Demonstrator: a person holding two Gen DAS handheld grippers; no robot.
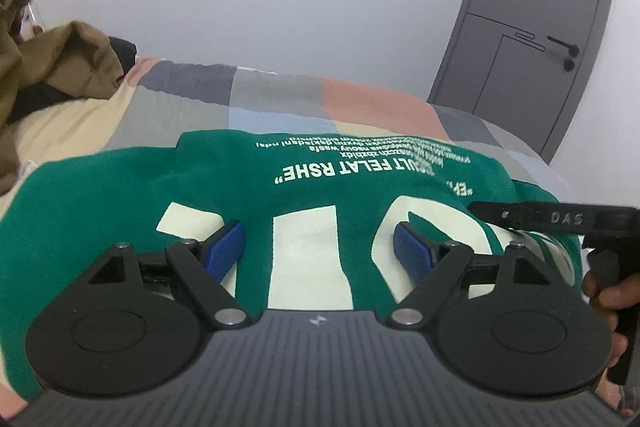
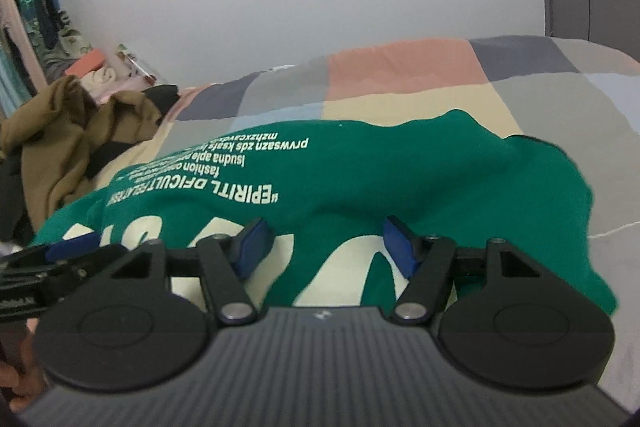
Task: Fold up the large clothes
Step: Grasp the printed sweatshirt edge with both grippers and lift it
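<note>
A green sweatshirt [image 1: 320, 183] with cream lettering and large cream numerals lies spread on the bed. My left gripper [image 1: 318, 251] hovers low over its near part, blue pads [image 1: 224, 247] wide apart and nothing pinched between them. My right gripper [image 2: 326, 249] is over the same garment [image 2: 400, 171] further right, its blue pads [image 2: 400, 253] somewhat closer together with green cloth rising between them; no pad visibly presses on it. The right gripper's black body [image 1: 552, 217] and a hand [image 1: 608, 291] show at the left wrist view's right edge. The left gripper [image 2: 72, 245] shows at the right wrist view's left edge.
The bed has a patchwork cover [image 1: 360, 103] of grey, pink, cream and blue squares. A crumpled brown garment [image 2: 80, 131] over dark clothes lies at the far left of the bed. Behind are a white wall and a grey door [image 1: 532, 39]. Clothes hang at far left [image 2: 24, 27].
</note>
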